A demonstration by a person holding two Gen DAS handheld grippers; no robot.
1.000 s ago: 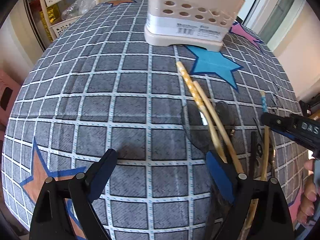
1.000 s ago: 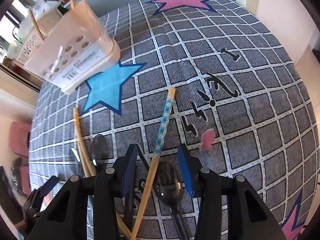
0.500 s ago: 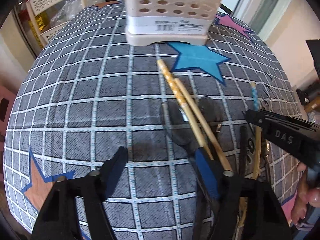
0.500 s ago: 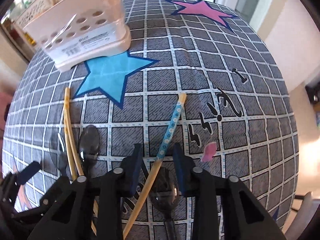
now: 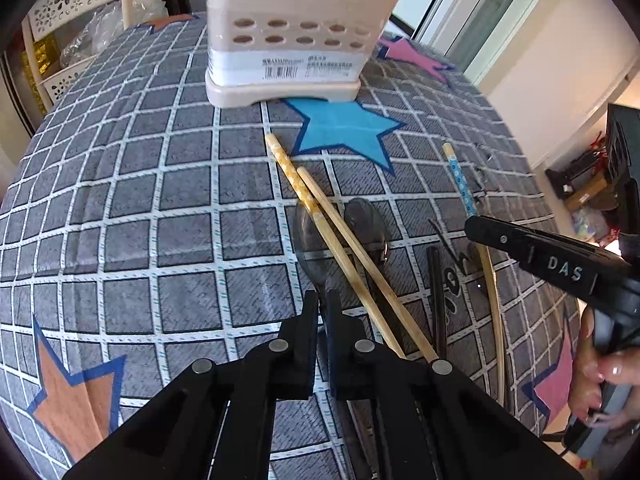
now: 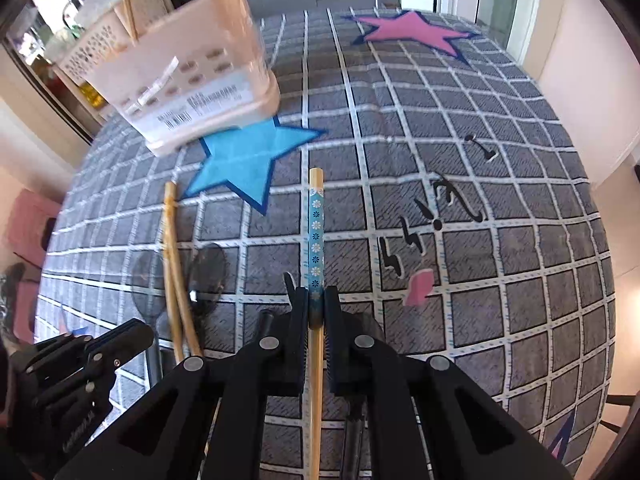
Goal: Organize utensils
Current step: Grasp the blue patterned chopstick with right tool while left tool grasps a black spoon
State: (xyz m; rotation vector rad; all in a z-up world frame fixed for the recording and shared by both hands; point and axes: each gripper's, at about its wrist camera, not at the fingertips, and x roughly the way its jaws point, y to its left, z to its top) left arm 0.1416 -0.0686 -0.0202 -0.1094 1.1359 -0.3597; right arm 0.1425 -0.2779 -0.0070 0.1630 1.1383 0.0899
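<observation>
A beige utensil holder [image 5: 288,48] stands at the far side of the table, also in the right wrist view [image 6: 180,80]. My left gripper [image 5: 323,304] is shut on the handle of a clear plastic spoon [image 5: 310,240]. My right gripper [image 6: 316,304] is shut on a blue-patterned chopstick [image 6: 316,232], which also shows in the left wrist view [image 5: 460,180]. Two plain wooden chopsticks [image 5: 340,248] lie across a dark spoon [image 5: 366,224] between the grippers. A black utensil [image 5: 438,292] lies beside them.
The table wears a grey checked cloth [image 5: 160,220] with coloured stars. Two sticks stand in the holder [image 6: 128,4]. White lattice baskets [image 5: 68,4] sit beyond the far left edge. A person's hand [image 5: 600,380] holds the right gripper.
Both grippers have closed: the left on the clear spoon's handle, the right on the blue-patterned chopstick. Both have moved in over the utensil pile.
</observation>
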